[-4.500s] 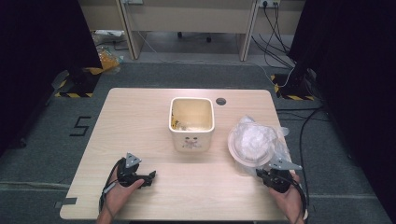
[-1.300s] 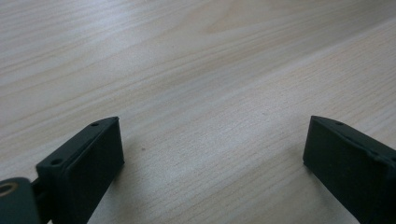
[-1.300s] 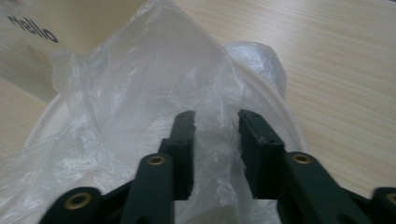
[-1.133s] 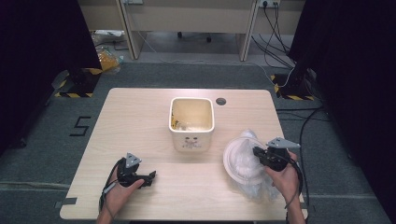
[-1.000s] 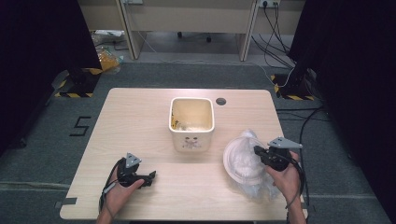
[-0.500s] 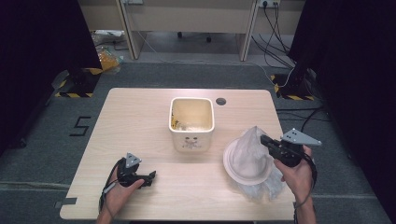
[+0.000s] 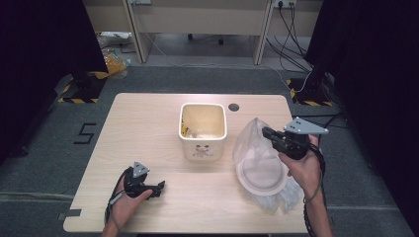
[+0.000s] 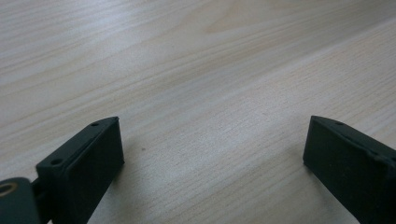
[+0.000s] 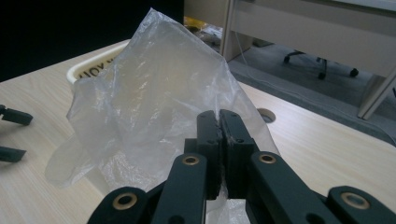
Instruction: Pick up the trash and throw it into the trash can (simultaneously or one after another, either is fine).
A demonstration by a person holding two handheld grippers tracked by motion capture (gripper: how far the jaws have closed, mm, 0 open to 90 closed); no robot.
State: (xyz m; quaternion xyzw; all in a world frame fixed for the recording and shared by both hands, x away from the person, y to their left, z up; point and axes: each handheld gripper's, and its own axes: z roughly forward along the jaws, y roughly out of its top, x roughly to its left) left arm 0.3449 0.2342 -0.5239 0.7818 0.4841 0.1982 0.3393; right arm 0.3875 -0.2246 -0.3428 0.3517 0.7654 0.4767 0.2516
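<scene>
The right gripper [image 7: 267,132], at the right of the high view, has its jaws pinched tight on a thin clear plastic bag [image 7: 257,158]. The bag hangs stretched from that pinch at centre right down to the pale wooden table [image 7: 148,118], its long axis slanting toward the lower right, with a round white plate [image 7: 261,177] inside. The left gripper [image 7: 159,186], lower left, rests with jaws wide apart, holding nothing. A cream square plastic bin [image 7: 202,129] at centre holds small scraps. The right gripper view shows the film's creases [image 9: 154,93].
</scene>
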